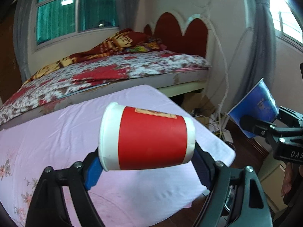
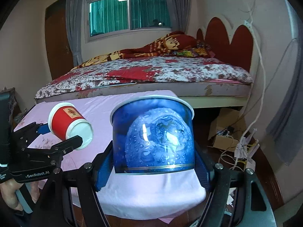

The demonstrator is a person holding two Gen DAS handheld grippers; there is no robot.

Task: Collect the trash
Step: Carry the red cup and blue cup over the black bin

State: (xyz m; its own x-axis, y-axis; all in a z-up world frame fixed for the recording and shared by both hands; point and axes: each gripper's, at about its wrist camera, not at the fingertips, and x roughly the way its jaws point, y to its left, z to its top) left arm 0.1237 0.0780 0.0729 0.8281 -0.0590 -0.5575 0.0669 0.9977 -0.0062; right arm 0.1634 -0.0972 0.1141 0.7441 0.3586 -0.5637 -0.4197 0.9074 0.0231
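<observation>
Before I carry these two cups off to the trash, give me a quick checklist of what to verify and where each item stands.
1. Left gripper grips the red paper cup, which lies sideways between the blue pads: ok.
2. Right gripper grips the blue cup, held upright between its pads: ok.
3. Both cups lifted clear of the pink tablecloth: ok.
4. The two cups kept apart, no contact between grippers: ok.
5. Blue cup empty: cannot tell; droplets show on it, so keep it upright.
6. Trash bin located: not ok, none in either view.
</observation>
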